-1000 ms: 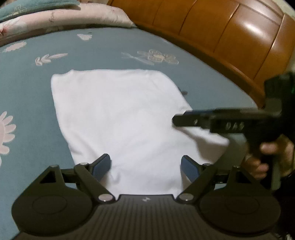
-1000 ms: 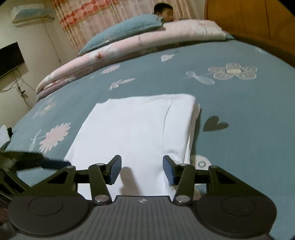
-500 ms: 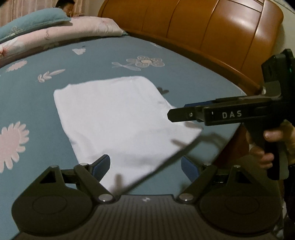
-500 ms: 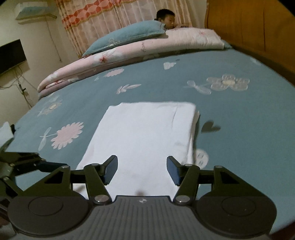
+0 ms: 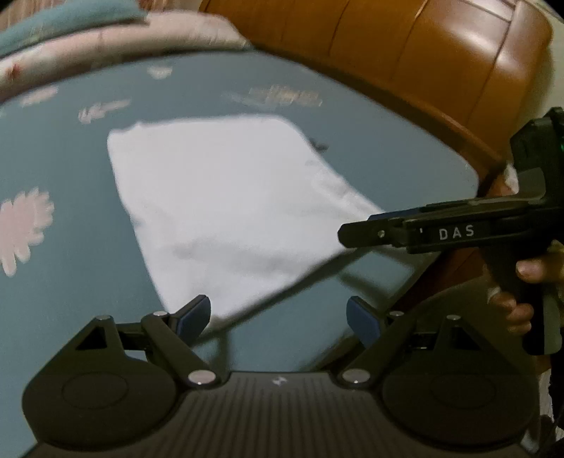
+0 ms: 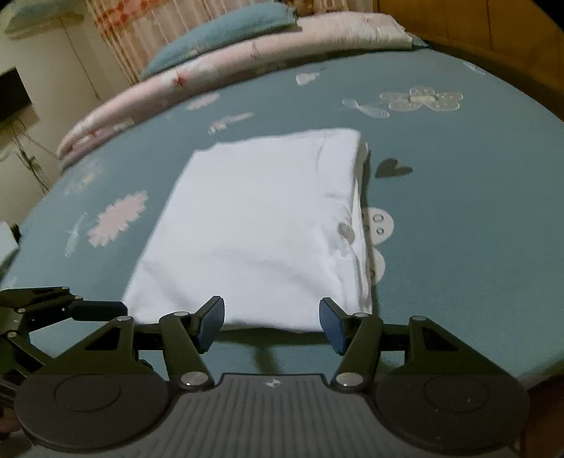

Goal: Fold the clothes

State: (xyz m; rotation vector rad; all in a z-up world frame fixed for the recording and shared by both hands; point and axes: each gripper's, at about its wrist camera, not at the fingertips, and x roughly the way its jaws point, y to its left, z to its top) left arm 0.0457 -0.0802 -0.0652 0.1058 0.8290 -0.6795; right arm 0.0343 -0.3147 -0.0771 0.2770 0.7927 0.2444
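Note:
A white garment lies folded into a flat rectangle on the teal flowered bed sheet. My left gripper hovers open just past the garment's near corner, and nothing is between its blue pads. My right gripper stands open over the near edge of the fold, its pads apart from the cloth. From the left wrist view the right gripper shows side-on at the right, held by a hand. The left gripper shows at the lower left of the right wrist view.
A wooden headboard runs along the right side of the bed. A rolled pink quilt and a teal pillow lie at the far end. The bed's edge is close below the right gripper. A dark screen hangs on the left wall.
Both grippers have drawn back from the garment towards the near edge of the bed. The right gripper's jaws have spread wider. The garment has stayed flat.

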